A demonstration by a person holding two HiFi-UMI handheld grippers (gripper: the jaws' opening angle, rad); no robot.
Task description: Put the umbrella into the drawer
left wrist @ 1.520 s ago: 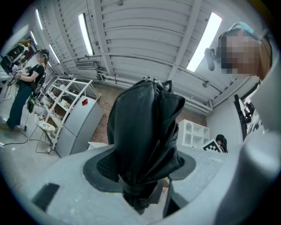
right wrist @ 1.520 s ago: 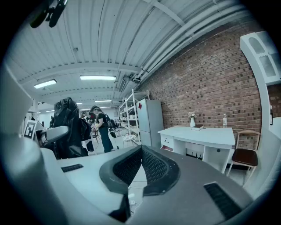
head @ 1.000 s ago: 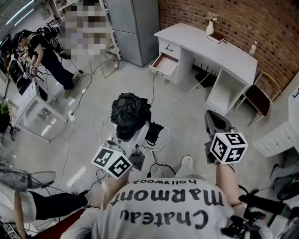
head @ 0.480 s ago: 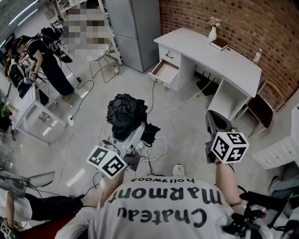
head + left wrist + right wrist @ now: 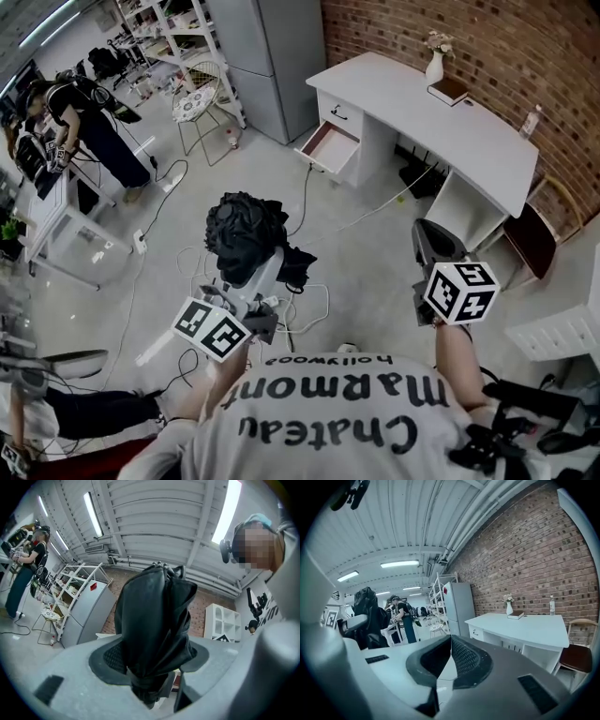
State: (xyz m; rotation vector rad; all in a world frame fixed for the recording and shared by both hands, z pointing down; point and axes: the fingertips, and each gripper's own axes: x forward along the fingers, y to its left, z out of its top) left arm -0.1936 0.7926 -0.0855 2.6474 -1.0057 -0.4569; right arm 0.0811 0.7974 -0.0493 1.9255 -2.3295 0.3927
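Grey concrete floor (image 5: 141,281) stretches to a red brick wall (image 5: 487,37). Since a second ago the white desk (image 5: 450,122) and its open drawer (image 5: 328,145) have slid lower in the head view, and a wire chair (image 5: 202,94) has come into sight beside the tall grey cabinet (image 5: 272,56). The left gripper (image 5: 253,281) stays clamped on the black folded fabric umbrella (image 5: 244,230), held well short of the drawer. The right gripper (image 5: 433,246) has its pads together with nothing between them. Loose white and black cables (image 5: 309,300) lie on the floor between the grippers and the desk. A white vase (image 5: 434,67) and a brown book (image 5: 448,91) sit on the desktop. Another person (image 5: 84,122) stands by a table at far left.
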